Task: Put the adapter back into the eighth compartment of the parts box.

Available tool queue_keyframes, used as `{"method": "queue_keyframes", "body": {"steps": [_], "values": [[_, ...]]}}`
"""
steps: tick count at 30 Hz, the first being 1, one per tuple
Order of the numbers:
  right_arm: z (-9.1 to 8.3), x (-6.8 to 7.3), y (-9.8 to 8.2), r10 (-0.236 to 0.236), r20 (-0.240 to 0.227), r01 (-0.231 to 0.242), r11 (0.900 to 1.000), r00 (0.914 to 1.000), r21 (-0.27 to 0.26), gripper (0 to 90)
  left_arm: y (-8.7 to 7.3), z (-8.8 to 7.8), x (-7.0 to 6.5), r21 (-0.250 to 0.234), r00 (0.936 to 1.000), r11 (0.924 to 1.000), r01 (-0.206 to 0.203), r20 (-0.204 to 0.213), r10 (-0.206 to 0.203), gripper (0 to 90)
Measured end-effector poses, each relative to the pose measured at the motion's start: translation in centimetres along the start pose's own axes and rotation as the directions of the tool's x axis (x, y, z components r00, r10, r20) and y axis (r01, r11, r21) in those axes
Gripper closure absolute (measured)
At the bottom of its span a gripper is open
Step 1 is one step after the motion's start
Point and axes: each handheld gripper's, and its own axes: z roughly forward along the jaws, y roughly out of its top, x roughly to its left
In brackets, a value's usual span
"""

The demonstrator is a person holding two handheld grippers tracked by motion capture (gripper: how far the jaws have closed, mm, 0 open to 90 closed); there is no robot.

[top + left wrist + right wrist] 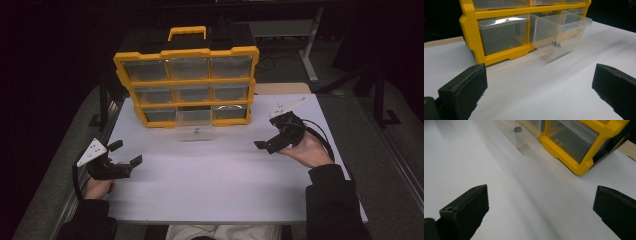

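A yellow organizer with clear drawers and a top handle stands at the back of the white table. Its bottom middle drawer is pulled far forward, front resting on the table, and holds a small dark piece. In the left gripper view the drawer and piece lie ahead to the right. My left gripper is open at the front left, and my right gripper is open at the right. Both are empty and well short of the drawer.
Bare white tabletop lies between my two grippers and in front of the organizer. A wooden board shows behind the table's right rear corner. Dark floor and a desk leg lie beyond.
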Motion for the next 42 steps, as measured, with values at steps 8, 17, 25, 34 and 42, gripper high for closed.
{"method": "queue_keyframes", "body": {"steps": [8,17,25,34,42], "values": [[-0.4,-0.1,-1.5,0.023,0.005,-0.023,1.000,0.9997,-0.017,0.0,0.0,0.0,0.0,0.001,1.0000,1.0000,0.002,0.000,-0.002,0.0],[-0.7,-0.3,-3.6,0.056,0.010,-0.056,0.998,0.9984,-0.020,0.0,0.0,-0.1,0.0,0.000,1.0000,1.0000,-0.001,-0.001,0.001,0.0],[-1.3,-0.4,-5.4,0.087,0.016,-0.086,0.995,0.9961,-0.050,0.0,0.0,-0.1,0.0,-0.006,1.0000,1.0000,0.002,-0.005,-0.002,0.0],[-1.7,-0.1,-7.3,0.120,0.016,-0.119,0.989,0.9926,-0.086,0.0,-0.1,-0.1,0.0,-0.001,1.0000,1.0000,0.001,0.000,-0.001,0.0],[-1.9,0.3,-8.6,0.131,0.014,-0.128,0.987,0.9913,-0.101,0.0,-0.1,-0.1,0.0,-0.002,1.0000,1.0000,0.002,0.000,-0.002,0.0]]}}
